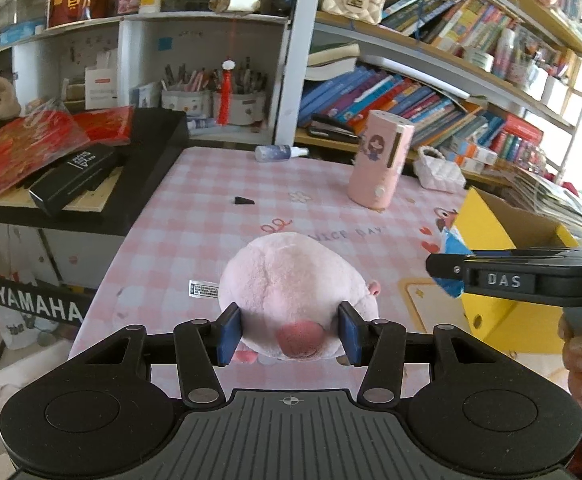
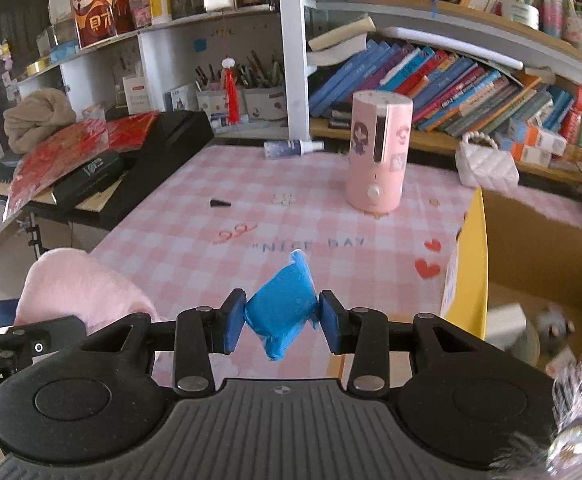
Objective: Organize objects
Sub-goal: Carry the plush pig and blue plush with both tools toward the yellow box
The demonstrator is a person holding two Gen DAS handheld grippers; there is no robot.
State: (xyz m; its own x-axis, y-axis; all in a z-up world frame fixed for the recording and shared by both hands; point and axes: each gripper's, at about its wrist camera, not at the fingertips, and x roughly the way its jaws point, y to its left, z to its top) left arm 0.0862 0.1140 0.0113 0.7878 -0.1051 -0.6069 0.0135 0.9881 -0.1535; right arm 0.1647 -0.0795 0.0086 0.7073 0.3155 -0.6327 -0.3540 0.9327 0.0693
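My left gripper is shut on a pink plush toy, its blue pads pressing both sides, above the pink checked tablecloth. My right gripper is shut on a crumpled blue packet, held just left of the yellow cardboard box. In the left wrist view the right gripper shows from the side at the right, with the blue packet at its tip beside the yellow box. The plush toy appears at the left edge of the right wrist view.
A pink cylindrical humidifier stands mid-table, a spray bottle lies behind it, a small black piece lies left. A white quilted bag sits at the back right. The box holds several items. A keyboard with red packets flanks the left; bookshelves stand behind.
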